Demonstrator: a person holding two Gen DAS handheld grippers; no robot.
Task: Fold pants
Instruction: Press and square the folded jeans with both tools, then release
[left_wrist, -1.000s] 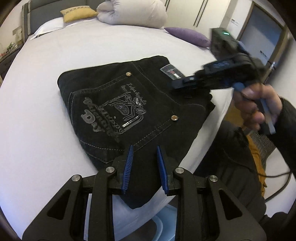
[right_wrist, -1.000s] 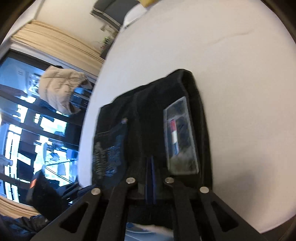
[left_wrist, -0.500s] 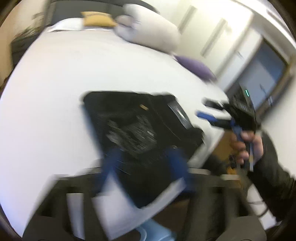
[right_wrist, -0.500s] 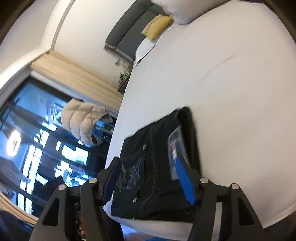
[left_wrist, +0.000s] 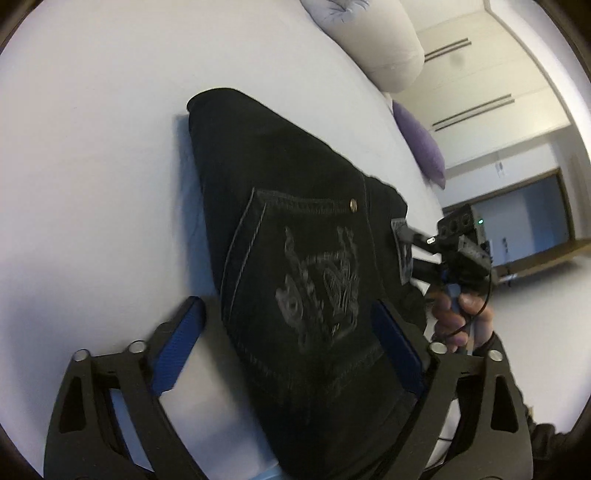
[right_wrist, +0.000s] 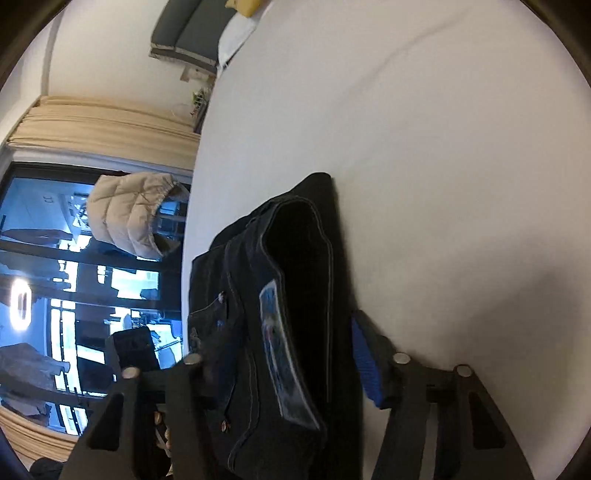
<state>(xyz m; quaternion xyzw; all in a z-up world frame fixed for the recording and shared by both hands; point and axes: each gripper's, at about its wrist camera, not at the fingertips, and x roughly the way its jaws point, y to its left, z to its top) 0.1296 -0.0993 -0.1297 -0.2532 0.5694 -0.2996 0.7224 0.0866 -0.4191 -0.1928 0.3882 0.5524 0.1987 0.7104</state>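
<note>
Folded black pants (left_wrist: 295, 236) on white bed (left_wrist: 92, 147); left hand-held gripper (left_wrist: 291, 354) at 6 o'clock, right hand-held gripper (right_wrist: 280, 373) alongside, both spread wide, seemingly straddling fabric to square the bundle

Home bedroom: bed (left_wrist: 92, 129), pillows (left_wrist: 388, 44).

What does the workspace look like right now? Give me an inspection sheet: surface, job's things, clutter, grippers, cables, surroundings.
Surface: white bed sheet, smooth with faint creases.
Job's things: black pants folded into a compact stack near the bed's edge, embroidered back pocket on top, waistband label showing.
Clutter: white bolster and purple pillow at the far side of the bed.
Grippers: left gripper open, fingers straddling the stack; right gripper open at the waistband end.
Cables: thin black cable by the right hand.
Surroundings: dark window, beige curtain, puffy jacket.
</note>
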